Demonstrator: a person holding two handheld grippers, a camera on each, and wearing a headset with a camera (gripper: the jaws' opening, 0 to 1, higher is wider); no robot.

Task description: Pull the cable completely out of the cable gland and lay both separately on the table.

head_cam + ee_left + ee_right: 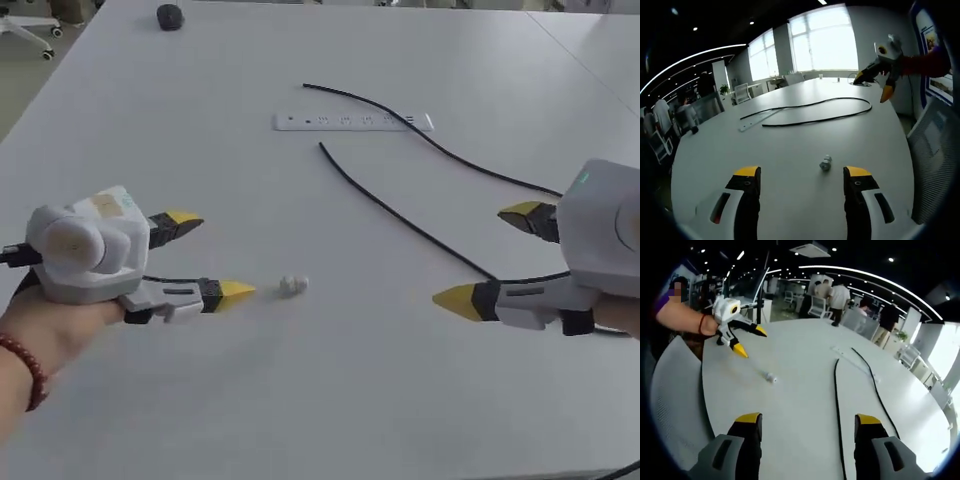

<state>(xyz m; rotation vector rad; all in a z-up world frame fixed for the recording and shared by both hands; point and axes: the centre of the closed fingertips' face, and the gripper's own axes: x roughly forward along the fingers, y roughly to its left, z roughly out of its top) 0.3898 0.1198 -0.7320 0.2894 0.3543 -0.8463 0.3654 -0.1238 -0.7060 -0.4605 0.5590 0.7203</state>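
Here cable and cable gland lie apart on table.

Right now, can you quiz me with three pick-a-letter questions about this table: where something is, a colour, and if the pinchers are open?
1. Where does the cable gland lie? A) on the table near the left gripper B) on the floor C) on a chair
2. What colour is the cable? A) red B) black C) green
3. The left gripper and right gripper are: A) both shut B) one shut C) both open
Answers: 1 A: it sits just ahead of that gripper's yellow tips. 2 B: a long black line. 3 C: both pairs of jaws stand apart, empty.
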